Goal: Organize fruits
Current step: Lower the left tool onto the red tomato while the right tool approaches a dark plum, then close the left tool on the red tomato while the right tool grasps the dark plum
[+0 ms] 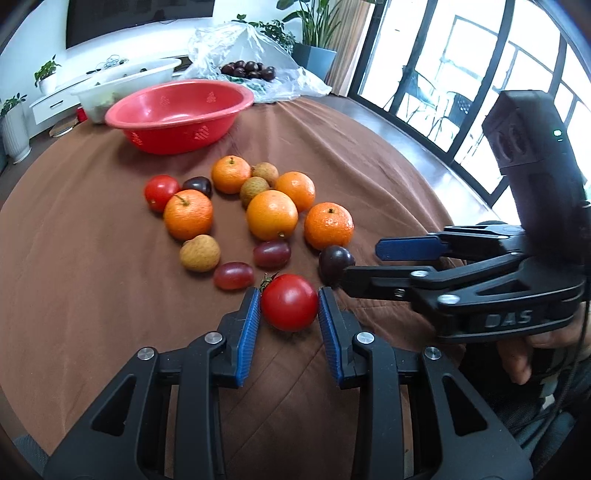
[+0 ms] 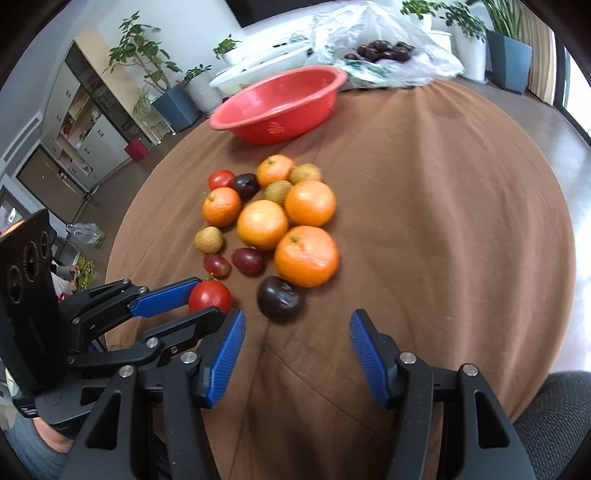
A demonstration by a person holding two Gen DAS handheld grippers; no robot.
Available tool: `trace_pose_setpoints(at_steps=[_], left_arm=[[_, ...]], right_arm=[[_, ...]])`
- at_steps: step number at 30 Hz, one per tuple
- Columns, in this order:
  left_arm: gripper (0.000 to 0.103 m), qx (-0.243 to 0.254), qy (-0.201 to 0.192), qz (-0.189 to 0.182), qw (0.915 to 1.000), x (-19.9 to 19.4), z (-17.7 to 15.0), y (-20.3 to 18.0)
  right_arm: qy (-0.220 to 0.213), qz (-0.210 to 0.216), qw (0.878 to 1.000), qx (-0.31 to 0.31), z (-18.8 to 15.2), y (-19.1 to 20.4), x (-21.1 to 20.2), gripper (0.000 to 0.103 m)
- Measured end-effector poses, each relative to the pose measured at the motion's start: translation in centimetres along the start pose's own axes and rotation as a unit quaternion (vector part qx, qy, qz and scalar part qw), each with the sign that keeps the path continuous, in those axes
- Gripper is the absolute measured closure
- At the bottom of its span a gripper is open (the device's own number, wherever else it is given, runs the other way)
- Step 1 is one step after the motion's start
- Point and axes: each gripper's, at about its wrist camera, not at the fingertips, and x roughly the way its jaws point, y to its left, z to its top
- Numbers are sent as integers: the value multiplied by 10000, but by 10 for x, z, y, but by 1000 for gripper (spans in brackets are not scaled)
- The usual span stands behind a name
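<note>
A round tabletop (image 1: 110, 258) under a creased brown cloth fills both wrist views. In the left wrist view, the left gripper (image 1: 289, 302) has its blue-padded jaws clamped on a red tomato (image 1: 289, 302) at the near edge of the fruit cluster, the pads pressing on both its sides. At about 3 o'clock from it, the right gripper (image 1: 360, 264) reaches in from the right, held by a hand (image 1: 517, 354); its jaws stand apart with nothing between them, and a dark plum (image 1: 335, 263) lies just beside their tips. In the right wrist view the plum (image 2: 280, 300) sits just ahead of the open jaws, at 12 o'clock.

The rest of the fruit lies at 12 o'clock from the tomato: five oranges (image 1: 272, 215), three tan longans (image 1: 200, 253), two red grapes (image 1: 233, 276), a second small tomato (image 1: 161, 192) and another dark plum (image 1: 198, 186), mostly touching one another. Farther off at 11 o'clock stands an empty red basin (image 1: 177, 114), with a white tub (image 1: 122, 79) behind it and a clear plastic bag (image 1: 251, 55) of dark fruit at its 2 o'clock.

Around the table the room shows a white wall with a dark screen (image 1: 136, 18), potted plants (image 1: 314, 33), tall black-framed windows (image 1: 461, 92) at 2 o'clock, and in the right wrist view a cabinet (image 2: 81, 122) at 10 o'clock.
</note>
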Motion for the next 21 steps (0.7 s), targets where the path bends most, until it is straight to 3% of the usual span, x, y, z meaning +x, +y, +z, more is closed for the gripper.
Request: trace_pose_setpoints(at_steps=[5,10,21], left_arm=[[73,-131,-47,-31,9999,-6,-7,10],[73,-240,-98,-68,9996,-11,-15,18],[73,-304,-134,-109,9994,-11,-19,23]], right_arm=[[-4,-272,9995,-136,4,9,10,41],[7,-396,9987,-313,5,18,18,55],[59,-709,9958,-581,4,29,22,72]])
